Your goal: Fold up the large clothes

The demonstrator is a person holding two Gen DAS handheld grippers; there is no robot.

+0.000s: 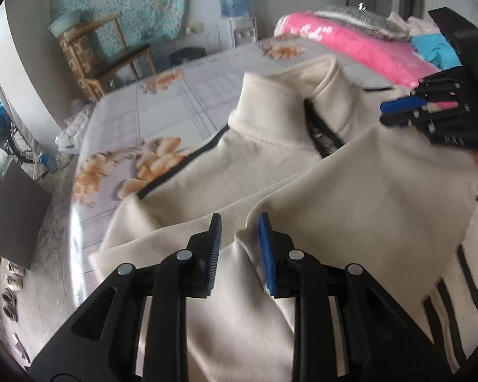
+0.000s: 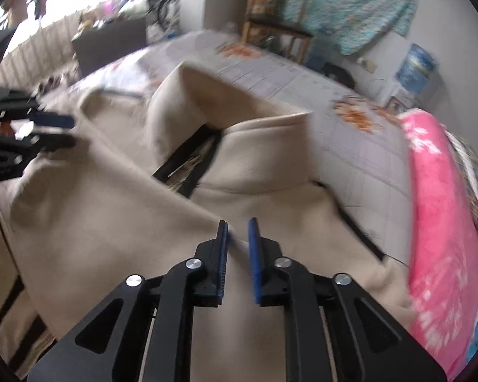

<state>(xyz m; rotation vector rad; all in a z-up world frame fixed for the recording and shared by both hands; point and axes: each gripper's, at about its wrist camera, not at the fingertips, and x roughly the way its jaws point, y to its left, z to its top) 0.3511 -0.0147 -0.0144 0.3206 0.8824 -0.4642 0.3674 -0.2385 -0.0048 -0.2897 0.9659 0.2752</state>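
Both tongs are held low over a big cream jacket (image 1: 350, 191) that is spread on a bed (image 1: 162, 108). On the left tongs (image 1: 239, 222) a gap is seen between the two blue pads, and a small raised fold of the cream cloth is seen in that gap. The pads are not seen pressing on it, so nothing is gripped there. On the right tongs (image 2: 239, 227) a thinner gap is kept between the pads, and a bit of cloth edge is seen at the tips, but it is too blurred to tell if it is pinched. The jacket is laid flat under both tongs, with its tall collar (image 1: 286, 95) pointed away from them and its dark zip (image 2: 194, 162) left open at the neck. The two tongs are kept well apart, one at each side of the jacket. A pink blanket (image 2: 436, 210) is piled just beside the jacket, at its right edge.
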